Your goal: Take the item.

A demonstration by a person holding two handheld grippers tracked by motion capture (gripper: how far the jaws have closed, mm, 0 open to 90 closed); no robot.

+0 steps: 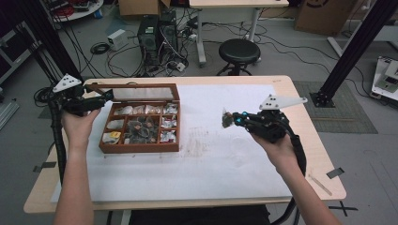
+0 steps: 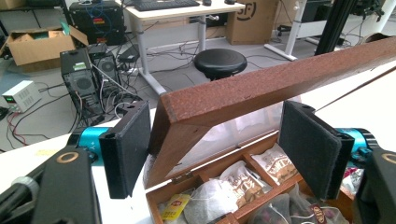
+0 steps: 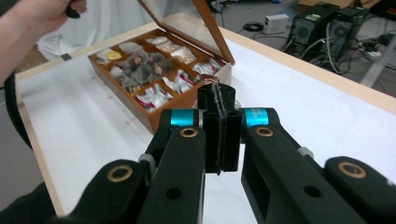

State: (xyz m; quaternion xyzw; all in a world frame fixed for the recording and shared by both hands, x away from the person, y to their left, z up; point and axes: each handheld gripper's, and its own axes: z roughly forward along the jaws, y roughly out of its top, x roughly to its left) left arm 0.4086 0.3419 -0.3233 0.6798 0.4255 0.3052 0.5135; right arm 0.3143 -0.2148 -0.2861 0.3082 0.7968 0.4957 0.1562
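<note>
your left gripper [image 2: 215,154] sits at the lid [image 2: 280,79] of the tea box [image 1: 140,146], left of centre, jaws loosened around its edge. your right gripper [image 1: 226,120], mid-frame, clenches a tea bag [image 1: 227,118], lifted out; placing it remains.

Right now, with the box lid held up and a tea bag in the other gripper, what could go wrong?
1. The left gripper has its pads apart around the lid edge, not pressing; the lid may drop shut.
2. The right gripper pinches a small tea bag by little material over the table; it could slip out.
3. A falling lid could trap bags in the wooden box.
</note>
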